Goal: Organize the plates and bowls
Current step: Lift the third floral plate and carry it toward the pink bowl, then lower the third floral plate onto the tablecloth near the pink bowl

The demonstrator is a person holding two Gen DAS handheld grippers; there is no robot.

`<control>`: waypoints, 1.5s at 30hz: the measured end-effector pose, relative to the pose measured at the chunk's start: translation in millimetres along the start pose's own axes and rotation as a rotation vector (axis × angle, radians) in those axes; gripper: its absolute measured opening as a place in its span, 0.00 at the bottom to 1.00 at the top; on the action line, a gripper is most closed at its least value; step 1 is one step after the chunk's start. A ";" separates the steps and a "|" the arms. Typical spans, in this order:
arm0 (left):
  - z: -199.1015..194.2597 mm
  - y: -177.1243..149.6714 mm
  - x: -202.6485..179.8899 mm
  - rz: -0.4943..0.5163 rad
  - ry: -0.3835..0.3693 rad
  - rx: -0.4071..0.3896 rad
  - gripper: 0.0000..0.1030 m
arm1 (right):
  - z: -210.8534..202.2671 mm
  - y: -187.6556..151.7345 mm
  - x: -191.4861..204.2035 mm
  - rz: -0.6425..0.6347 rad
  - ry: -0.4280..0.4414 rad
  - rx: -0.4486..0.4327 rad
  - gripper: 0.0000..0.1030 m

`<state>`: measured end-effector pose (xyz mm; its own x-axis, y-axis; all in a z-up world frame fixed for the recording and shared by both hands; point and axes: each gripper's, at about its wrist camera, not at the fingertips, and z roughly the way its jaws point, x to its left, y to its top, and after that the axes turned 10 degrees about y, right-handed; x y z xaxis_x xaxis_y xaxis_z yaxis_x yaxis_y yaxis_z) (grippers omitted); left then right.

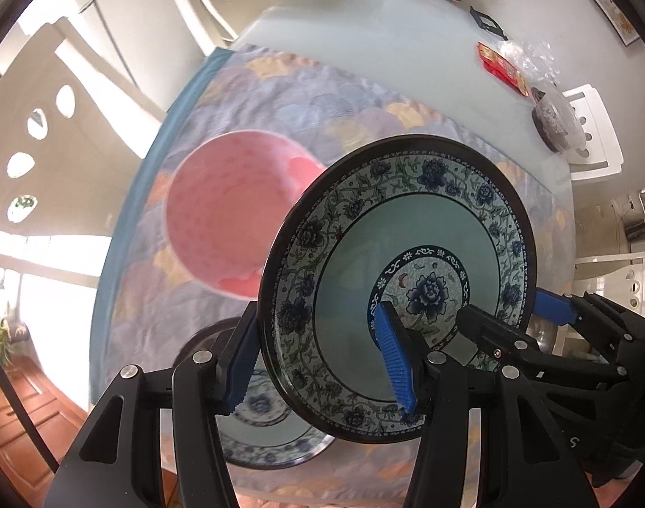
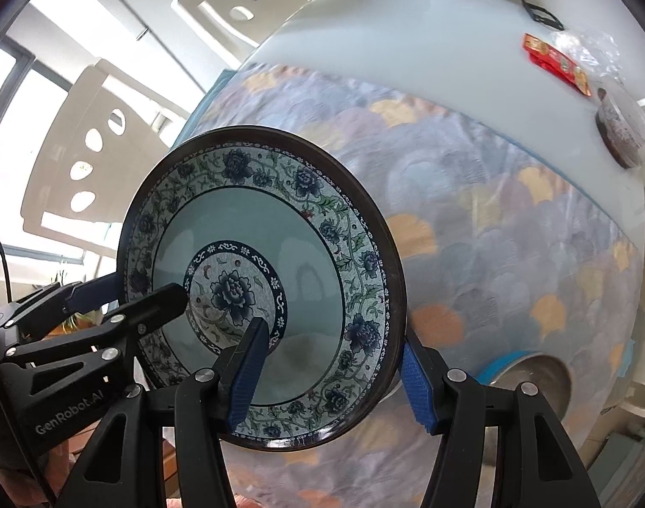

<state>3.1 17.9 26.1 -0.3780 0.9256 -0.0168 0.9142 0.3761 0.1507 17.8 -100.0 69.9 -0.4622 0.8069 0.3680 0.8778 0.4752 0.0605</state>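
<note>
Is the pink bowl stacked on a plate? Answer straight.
No, in the left wrist view the pink bowl sits alone on the patterned cloth.

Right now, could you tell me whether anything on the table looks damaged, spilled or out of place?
Nothing looks damaged or spilled. The floral plate is held off the tablecloth, with the left gripper and right gripper clamping opposite rims. A matching plate and a pink bowl sit upright on the cloth below.

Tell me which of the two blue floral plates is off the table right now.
The upper floral plate, held by its rim on both sides between the fingers of the left gripper and right gripper. The other floral plate lies flat on the cloth beneath it.
</note>
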 end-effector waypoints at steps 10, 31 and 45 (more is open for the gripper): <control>4.8 -22.5 43.3 -0.033 0.007 0.019 0.48 | 19.6 -10.8 44.4 -0.028 0.017 0.023 0.57; 25.8 -48.8 80.2 -0.017 0.000 0.071 0.48 | 54.0 -32.3 74.8 0.019 0.031 0.051 0.57; 39.8 -67.2 94.4 -0.004 -0.013 0.105 0.48 | 77.1 -45.6 81.4 0.037 0.029 0.098 0.57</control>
<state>-88.2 81.6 -25.0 -0.3804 0.9243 -0.0296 0.9232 0.3814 0.0466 -69.5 -29.0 25.5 -0.4244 0.8147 0.3953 0.8771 0.4782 -0.0439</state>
